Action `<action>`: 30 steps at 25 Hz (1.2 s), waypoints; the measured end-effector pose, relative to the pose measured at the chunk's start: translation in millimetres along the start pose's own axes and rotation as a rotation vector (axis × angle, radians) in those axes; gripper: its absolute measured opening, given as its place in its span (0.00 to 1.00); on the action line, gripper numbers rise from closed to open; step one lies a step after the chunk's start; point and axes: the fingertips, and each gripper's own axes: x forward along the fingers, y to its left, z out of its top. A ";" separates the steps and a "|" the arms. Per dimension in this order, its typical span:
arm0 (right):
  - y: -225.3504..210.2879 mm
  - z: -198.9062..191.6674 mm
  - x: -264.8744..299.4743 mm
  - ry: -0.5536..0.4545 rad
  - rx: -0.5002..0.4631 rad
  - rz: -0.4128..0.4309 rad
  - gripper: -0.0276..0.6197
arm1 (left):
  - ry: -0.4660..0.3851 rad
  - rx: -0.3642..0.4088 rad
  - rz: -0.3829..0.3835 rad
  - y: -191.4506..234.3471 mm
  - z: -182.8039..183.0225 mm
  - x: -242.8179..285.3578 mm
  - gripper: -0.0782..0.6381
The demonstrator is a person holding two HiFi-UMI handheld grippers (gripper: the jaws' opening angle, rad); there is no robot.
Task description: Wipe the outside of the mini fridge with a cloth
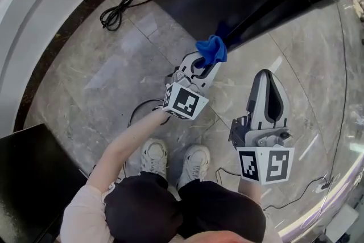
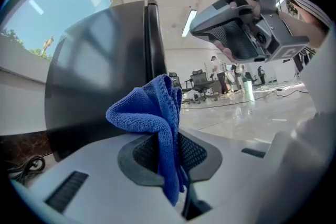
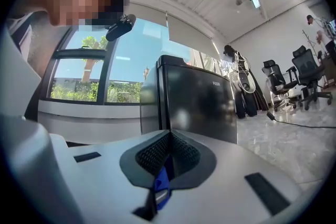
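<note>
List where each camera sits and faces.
Head view: on the head, steeply down at left gripper, right gripper, forearm, white shoes.
Left gripper view: on the left gripper, facing the black mini fridge past its clamped blue microfibre cloth.
Right gripper view: on the right gripper, facing the fridge, jaws shut.
All share the fridge.

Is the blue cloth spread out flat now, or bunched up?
Bunched up: the blue cloth stands in crumpled folds, pinched between the shut jaws of the left gripper.
</note>
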 end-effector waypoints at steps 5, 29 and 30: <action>-2.1 5.7 0.4 -0.013 -0.005 -0.008 0.06 | -0.013 0.026 -0.110 -40.5 8.5 9.6 0.19; -0.7 -23.0 24.0 0.044 0.006 -0.001 0.06 | 0.178 -0.246 0.642 271.7 -105.1 -73.7 0.19; -0.3 -25.6 26.3 0.050 0.006 -0.002 0.06 | 0.206 -0.251 0.674 287.1 -114.1 -76.1 0.19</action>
